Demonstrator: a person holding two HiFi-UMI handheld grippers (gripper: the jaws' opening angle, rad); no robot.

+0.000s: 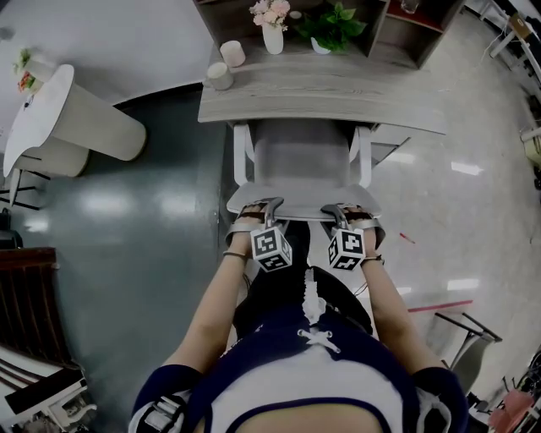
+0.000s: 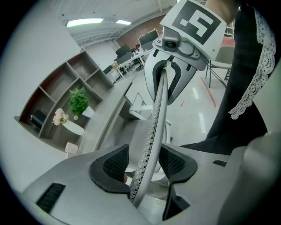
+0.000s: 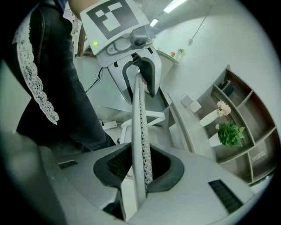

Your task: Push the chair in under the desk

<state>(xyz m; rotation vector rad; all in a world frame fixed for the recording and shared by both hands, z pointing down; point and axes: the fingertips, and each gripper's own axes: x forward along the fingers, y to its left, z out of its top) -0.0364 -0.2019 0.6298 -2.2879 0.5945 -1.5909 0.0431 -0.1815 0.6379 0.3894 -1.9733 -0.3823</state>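
Glossy grey floor [image 1: 127, 211], open office space. Far left: white rounded furniture piece [image 1: 76, 118], well apart from everything else. Desk [image 1: 321, 100] sits top centre with a wood-grain top. On it, left to right: two pale cylinders [image 1: 219, 76] near the left corner, white vase [image 1: 272, 37] with pink flowers, green plant [image 1: 331, 25] in a white pot. Shelf unit [image 1: 410, 25] rises at the desk's back right. Chair [image 1: 300, 156] is straight in front of the desk and faces it. The front of its seat is tucked under the desk edge, white armrests [image 1: 242, 156] stand either side, and the backrest [image 1: 306, 205] is on the person's side, clear of the desk. Left gripper [image 1: 259, 211] straddles the backrest's top edge toward its left end. Its jaws are spread and the mesh edge runs between the pads [image 2: 115, 163] with a visible gap on one side, so it is not clamped. Right gripper [image 1: 345, 211] is on the same edge toward the right end, jaws narrower and clenched on the backrest rim. Both point steeply down, marker cubes up, near each other. Person stands directly behind the chair, forearms out to the grippers. Right of the chair: red tape strip [image 1: 439, 305] on the floor, apart from the chair.
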